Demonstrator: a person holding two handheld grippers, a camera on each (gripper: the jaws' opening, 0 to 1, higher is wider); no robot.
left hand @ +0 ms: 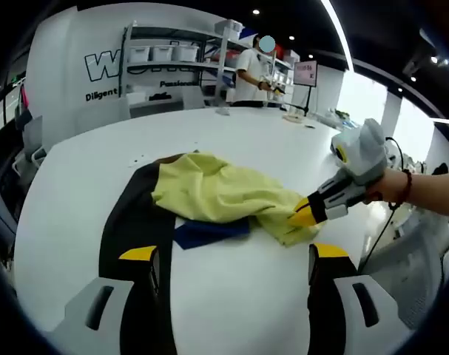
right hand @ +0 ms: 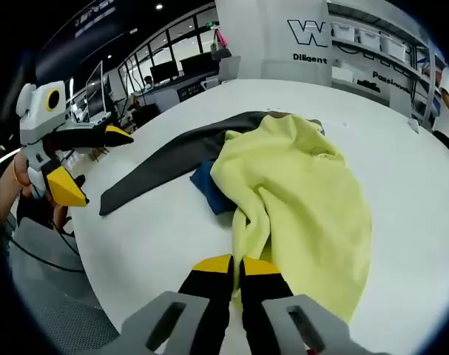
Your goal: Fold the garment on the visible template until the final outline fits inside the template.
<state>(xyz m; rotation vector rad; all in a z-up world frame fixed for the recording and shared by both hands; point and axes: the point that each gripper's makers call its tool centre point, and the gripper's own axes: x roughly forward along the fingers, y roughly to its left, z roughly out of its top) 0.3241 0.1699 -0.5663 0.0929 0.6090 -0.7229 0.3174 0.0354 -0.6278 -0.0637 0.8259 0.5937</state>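
Counter (left hand: pixel 231 140): white, round-edged, bearing all items.

Garment (left hand: pixel 224 192): pale yellow, crumpled in a heap near the counter's middle, lying partly over the template and touching a blue cloth (left hand: pixel 206 233) that shows beneath its near edge.

Template (left hand: pixel 132 222): dark flat sheet under the garment, mostly uncovered on the left.

Right hand-held gripper (right hand: pixel 235 265): jaws closed, pinching the garment's near edge; held by a hand (left hand: pixel 390 185) at the right.

Left hand-held gripper (left hand: pixel 235 255): jaws apart, holding nothing, above the template and bare counter.

Far background: shelving (left hand: pixel 180 59), a standing person (left hand: pixel 250 74).
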